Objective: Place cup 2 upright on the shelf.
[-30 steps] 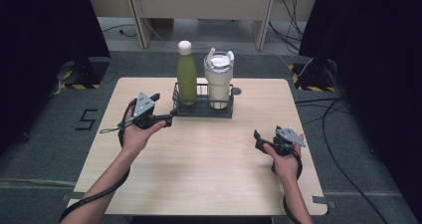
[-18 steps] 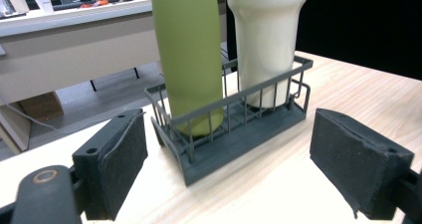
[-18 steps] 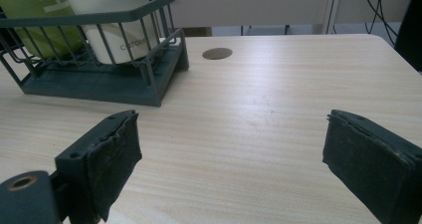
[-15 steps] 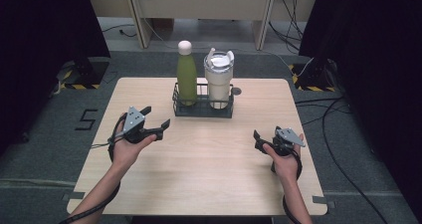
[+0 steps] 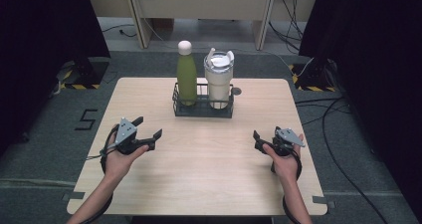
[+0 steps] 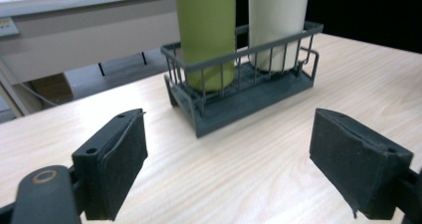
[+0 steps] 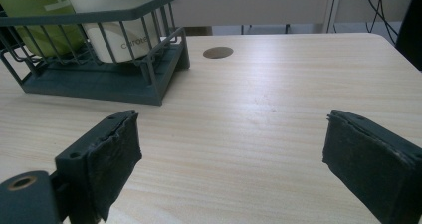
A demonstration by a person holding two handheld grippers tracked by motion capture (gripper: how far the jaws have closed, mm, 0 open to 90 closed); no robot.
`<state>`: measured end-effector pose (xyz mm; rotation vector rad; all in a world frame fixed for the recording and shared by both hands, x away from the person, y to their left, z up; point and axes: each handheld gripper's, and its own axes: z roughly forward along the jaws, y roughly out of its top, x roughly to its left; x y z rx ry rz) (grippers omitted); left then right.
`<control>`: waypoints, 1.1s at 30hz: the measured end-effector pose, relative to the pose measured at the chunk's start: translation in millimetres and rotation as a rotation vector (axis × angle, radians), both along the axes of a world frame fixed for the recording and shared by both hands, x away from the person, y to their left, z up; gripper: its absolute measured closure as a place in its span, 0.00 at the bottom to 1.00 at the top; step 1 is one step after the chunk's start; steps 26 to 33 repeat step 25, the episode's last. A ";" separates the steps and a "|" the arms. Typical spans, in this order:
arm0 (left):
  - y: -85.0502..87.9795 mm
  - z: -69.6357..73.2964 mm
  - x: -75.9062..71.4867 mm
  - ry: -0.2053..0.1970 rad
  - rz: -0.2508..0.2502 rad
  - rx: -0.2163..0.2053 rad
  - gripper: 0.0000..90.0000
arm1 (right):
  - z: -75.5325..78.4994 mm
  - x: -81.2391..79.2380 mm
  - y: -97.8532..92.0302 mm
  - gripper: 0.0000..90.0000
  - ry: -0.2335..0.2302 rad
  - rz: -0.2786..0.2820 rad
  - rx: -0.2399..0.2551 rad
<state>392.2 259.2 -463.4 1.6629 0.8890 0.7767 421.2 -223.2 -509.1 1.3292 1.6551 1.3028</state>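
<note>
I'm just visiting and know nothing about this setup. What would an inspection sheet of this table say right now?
Surface: wooden table, bare around a round hole.
Job's things: green bottle and white tumbler, both upright in a dark wire rack.
Clutter: nothing seen.
Grippers: left claw open, empty, aimed at the rack; right claw open, empty, apart from the rack.
Cables: one trails from the left claw; more lie on the floor to the right.
Surroundings: grey floor, black curtains on both sides, a desk behind.
</note>
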 end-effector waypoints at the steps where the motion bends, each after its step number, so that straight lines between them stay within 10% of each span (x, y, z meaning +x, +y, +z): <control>1: 1.1 -2.0 -1.0 0.003 0.002 0.000 0.16 | 0.0 0.0 0.0 0.09 0.000 0.000 0.000; 13: 13.2 -34.2 -15.4 0.049 0.029 0.005 0.16 | -0.9 -0.2 1.7 0.09 0.002 0.003 -0.003; 33: 18.7 -42.8 -23.2 0.052 0.047 -0.014 0.16 | 1.3 -1.1 1.7 0.07 -0.016 0.016 -0.003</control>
